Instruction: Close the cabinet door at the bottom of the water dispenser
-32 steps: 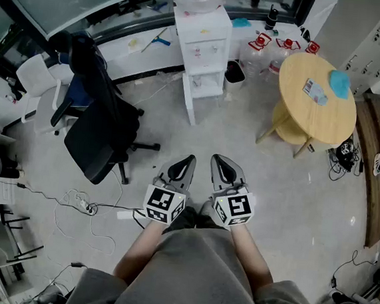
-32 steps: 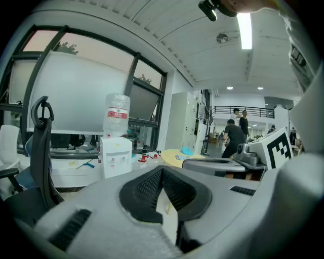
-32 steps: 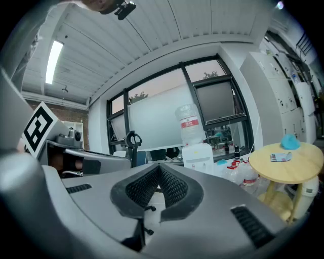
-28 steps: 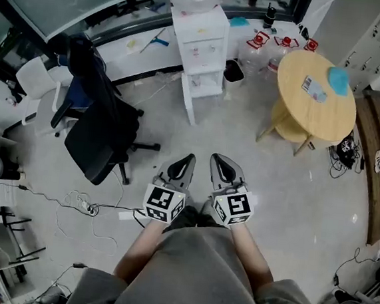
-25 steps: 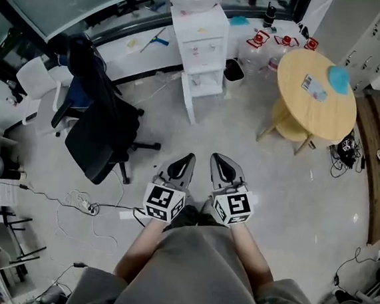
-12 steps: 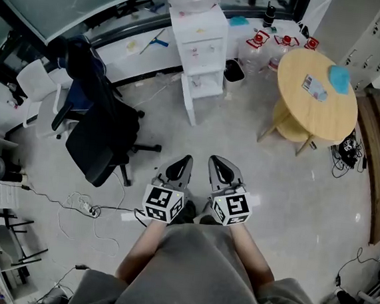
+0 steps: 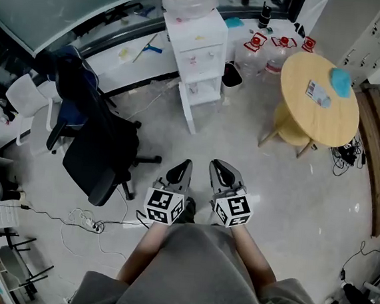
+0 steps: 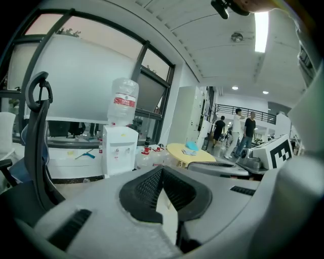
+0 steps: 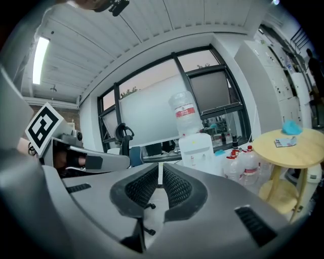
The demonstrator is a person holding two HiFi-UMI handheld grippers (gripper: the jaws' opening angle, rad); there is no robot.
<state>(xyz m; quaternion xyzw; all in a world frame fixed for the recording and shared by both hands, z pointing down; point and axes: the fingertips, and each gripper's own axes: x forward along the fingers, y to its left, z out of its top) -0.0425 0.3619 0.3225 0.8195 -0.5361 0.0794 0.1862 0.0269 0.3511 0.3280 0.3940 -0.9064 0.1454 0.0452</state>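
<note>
Grey floor [image 7: 244, 140] underfoot, forearms side by side close to the body. Holding the left tongs [image 7: 186, 163] pinched shut on nothing, the right tongs [image 7: 216, 164] shut and empty too, both aimed ahead and slightly downward. Well apart from the target: bare floor between, a black office chair [image 7: 99, 159] off to the left, a round wooden table [image 7: 307, 119] to the right. At the floor's far edge, a white water dispenser [image 7: 195, 45], its bottom cabinet door [image 7: 186, 107] swung out toward the near side. Likely a light, thin, stiff panel, free on its hinge, smooth and poor for pinching. Best pushed flat near the free edge, with closed tips.
</note>
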